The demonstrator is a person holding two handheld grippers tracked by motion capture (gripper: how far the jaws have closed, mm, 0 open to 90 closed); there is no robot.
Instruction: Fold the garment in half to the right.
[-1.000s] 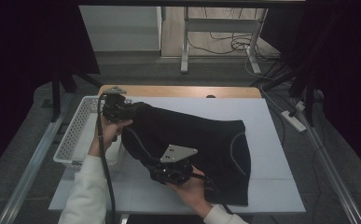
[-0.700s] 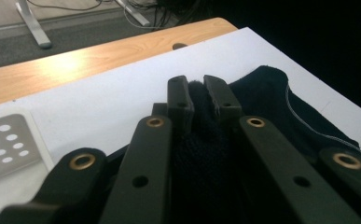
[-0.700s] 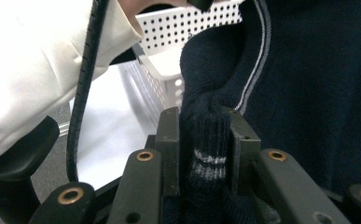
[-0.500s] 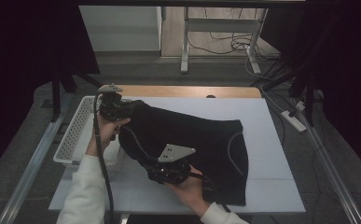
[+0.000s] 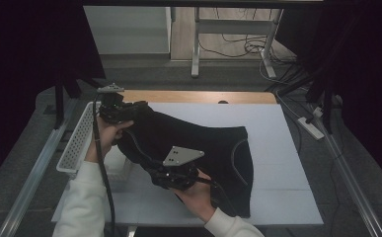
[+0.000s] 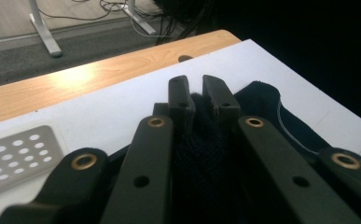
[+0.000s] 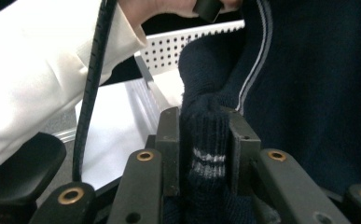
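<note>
A dark navy knitted garment (image 5: 198, 143) with thin pale trim lies spread over the white table (image 5: 277, 128). My left gripper (image 5: 138, 107) is at the garment's far left corner, shut on the dark knit (image 6: 199, 140), which bunches between its jaws. Near the front edge, my right gripper (image 5: 151, 170) is shut on a ribbed, white-striped edge of the same garment (image 7: 206, 154). Both pinched corners are raised off the table; the rest of the cloth rests flat to the right.
A white perforated basket (image 5: 77, 143) sits along the table's left edge, close to the left hand. A wooden strip (image 5: 203, 96) borders the far side. Cables and table legs (image 5: 196, 44) stand on the floor beyond. White-sleeved forearms (image 5: 80, 207) enter from below.
Both grippers have lifted the garment's left side slightly and carried it a little farther from the person. The cloth's left part now hangs more taut between them.
</note>
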